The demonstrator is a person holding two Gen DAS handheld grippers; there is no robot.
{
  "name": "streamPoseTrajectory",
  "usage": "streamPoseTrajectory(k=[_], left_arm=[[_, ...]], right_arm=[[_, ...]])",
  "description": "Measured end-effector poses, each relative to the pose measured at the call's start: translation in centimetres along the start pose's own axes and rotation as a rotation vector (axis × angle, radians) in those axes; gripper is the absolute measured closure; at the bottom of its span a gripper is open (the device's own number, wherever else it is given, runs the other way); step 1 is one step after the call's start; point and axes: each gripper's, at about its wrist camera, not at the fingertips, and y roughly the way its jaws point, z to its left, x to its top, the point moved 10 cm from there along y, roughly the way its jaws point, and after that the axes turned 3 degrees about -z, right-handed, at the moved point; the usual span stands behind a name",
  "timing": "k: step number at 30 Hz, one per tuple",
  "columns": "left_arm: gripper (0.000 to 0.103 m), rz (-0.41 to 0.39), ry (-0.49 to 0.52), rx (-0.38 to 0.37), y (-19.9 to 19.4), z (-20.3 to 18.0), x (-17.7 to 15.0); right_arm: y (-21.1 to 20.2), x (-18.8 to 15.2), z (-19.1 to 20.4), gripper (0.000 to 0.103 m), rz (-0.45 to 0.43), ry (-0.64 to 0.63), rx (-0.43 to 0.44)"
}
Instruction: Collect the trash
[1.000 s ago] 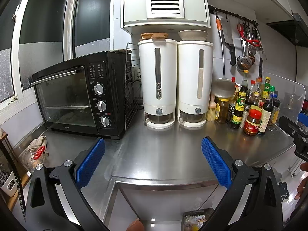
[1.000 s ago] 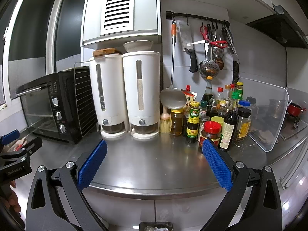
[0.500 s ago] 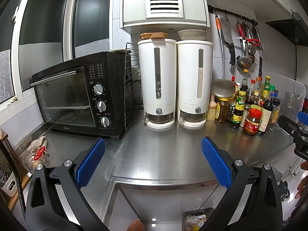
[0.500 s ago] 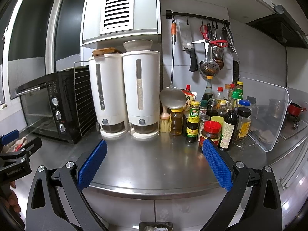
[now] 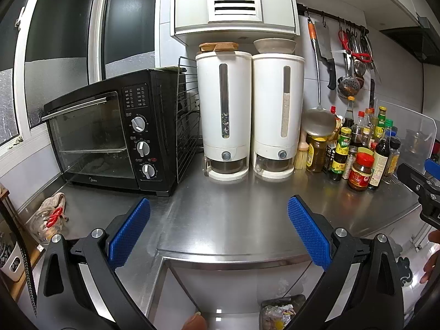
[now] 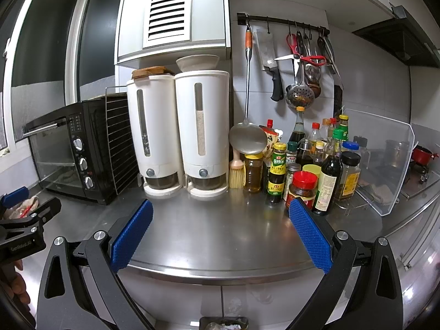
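My left gripper (image 5: 218,220) hangs open over the front edge of a steel counter (image 5: 233,214), nothing between its blue pads. My right gripper (image 6: 220,220) is open too, over the same counter (image 6: 214,231) further right. On the counter's far left lies a clear plastic bag with something red inside (image 5: 46,220), partly on a beige cloth (image 5: 53,202); the right wrist view shows it behind the other gripper (image 6: 23,209). Below the counter edge a dark bin holds crumpled wrappers (image 5: 277,312); its rim shows at the bottom of the right wrist view (image 6: 222,323).
A black toaster oven (image 5: 110,134) stands at the back left, two white dispensers (image 5: 250,115) in the middle, a cluster of sauce bottles and jars (image 6: 310,165) at the right. A clear splash guard (image 6: 385,159) stands further right. Utensils hang on a wall rail (image 6: 288,24).
Almost nothing has moved. The left wrist view has shifted very slightly; both grippers stay open in the same place.
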Motion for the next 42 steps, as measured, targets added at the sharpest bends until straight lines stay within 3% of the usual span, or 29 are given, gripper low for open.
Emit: streamPoseTrajectory(k=[42], left_arm=[[0.008, 0.001, 0.009, 0.002, 0.67, 0.30, 0.10]], right_arm=[[0.92, -0.60, 0.24, 0.003, 0.008, 0.009, 0.005]])
